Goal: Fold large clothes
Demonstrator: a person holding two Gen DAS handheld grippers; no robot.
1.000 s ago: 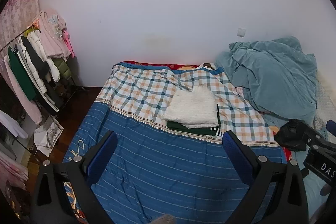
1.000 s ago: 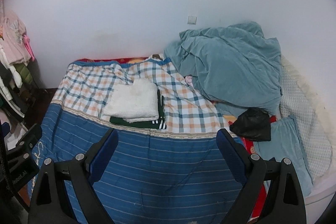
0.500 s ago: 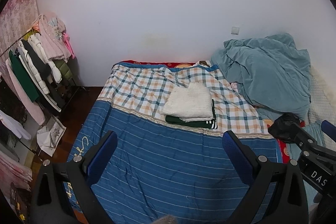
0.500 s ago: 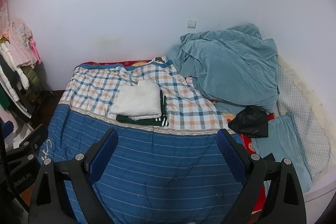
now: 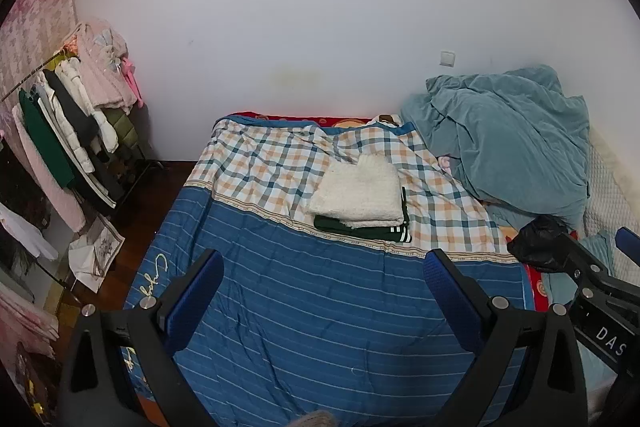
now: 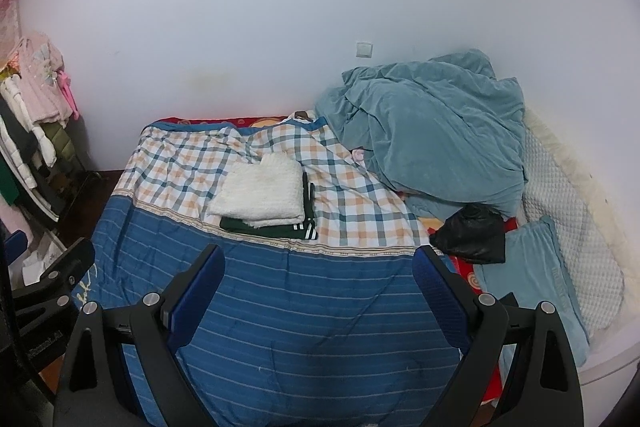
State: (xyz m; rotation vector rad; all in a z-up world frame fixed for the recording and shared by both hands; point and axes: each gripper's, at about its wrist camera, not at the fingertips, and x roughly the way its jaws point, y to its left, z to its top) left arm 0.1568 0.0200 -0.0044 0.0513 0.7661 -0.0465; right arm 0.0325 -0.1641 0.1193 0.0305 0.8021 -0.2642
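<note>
A folded white fleecy garment (image 5: 358,193) (image 6: 260,195) lies on top of a folded dark green garment with white stripes (image 5: 362,229) (image 6: 268,227) in the middle of the bed. Both sit on the checked part of the quilt (image 5: 276,163) (image 6: 180,167). My left gripper (image 5: 324,277) hangs open above the blue striped part (image 5: 320,307), well short of the pile, with nothing between its fingers. My right gripper (image 6: 318,273) is open too, empty, at about the same distance from the pile. The right gripper's body (image 5: 592,283) shows at the right edge of the left wrist view.
A crumpled teal blanket (image 6: 432,127) is heaped at the bed's far right, with a black bag (image 6: 472,235) and a teal pillow (image 6: 532,275) in front of it. A clothes rack (image 5: 68,123) full of hanging garments stands left of the bed. A white wall is behind.
Both grippers have drawn back and up from the bed; the folded pile looks smaller and farther away. More of the blue quilt and floor shows. Both grippers stayed open.
</note>
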